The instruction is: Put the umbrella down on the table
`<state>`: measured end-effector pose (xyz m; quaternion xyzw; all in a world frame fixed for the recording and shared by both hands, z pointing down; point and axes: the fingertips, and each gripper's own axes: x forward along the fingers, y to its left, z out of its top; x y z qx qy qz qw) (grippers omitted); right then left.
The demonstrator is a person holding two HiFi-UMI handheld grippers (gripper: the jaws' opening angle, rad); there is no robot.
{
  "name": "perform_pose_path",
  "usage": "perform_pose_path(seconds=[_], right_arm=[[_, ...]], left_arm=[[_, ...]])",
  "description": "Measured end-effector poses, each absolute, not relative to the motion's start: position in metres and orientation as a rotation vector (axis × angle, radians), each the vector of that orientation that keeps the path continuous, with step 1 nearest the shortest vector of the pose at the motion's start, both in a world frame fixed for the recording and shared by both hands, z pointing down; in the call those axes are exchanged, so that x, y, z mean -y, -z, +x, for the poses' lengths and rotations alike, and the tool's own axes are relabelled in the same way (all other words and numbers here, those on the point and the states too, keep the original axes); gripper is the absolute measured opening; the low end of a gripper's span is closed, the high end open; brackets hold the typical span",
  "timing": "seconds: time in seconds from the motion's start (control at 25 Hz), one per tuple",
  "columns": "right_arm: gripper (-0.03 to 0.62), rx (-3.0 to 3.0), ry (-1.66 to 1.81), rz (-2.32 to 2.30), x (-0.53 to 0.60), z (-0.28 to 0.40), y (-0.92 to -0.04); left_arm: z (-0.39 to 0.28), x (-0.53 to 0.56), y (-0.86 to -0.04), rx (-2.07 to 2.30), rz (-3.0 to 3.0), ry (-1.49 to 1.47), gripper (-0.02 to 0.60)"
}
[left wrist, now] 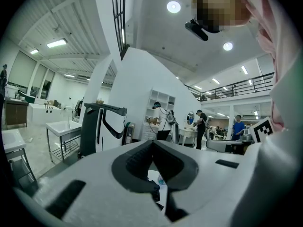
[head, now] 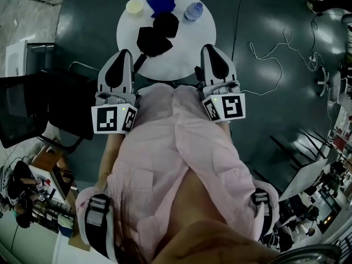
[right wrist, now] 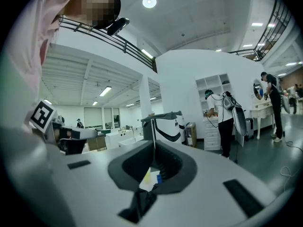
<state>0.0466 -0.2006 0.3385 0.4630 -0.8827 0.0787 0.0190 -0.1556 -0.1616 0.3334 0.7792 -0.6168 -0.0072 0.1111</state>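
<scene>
Two grippers are held level at mid-frame in the head view. At the left, the left gripper [head: 124, 53] has its jaws pressed together with nothing between them. At upper centre, the black umbrella [head: 157, 34] lies folded on the round white table [head: 187, 51], below a pale cup [head: 133, 6], a blue item [head: 161, 3] and a bottle [head: 193, 11]. At the right, the right gripper [head: 210, 48] likewise has its jaws closed and empty.
</scene>
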Motion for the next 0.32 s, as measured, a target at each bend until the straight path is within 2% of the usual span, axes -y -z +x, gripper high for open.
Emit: perform_pose_path(seconds=[0.32], right_arm=[[0.032,2.737,-0.241,1.43,0.204,0.0444,-0.3419]], left_arm=[[-0.1587,0.1647,-0.3378,1.819,2.269,0.026,0.018]])
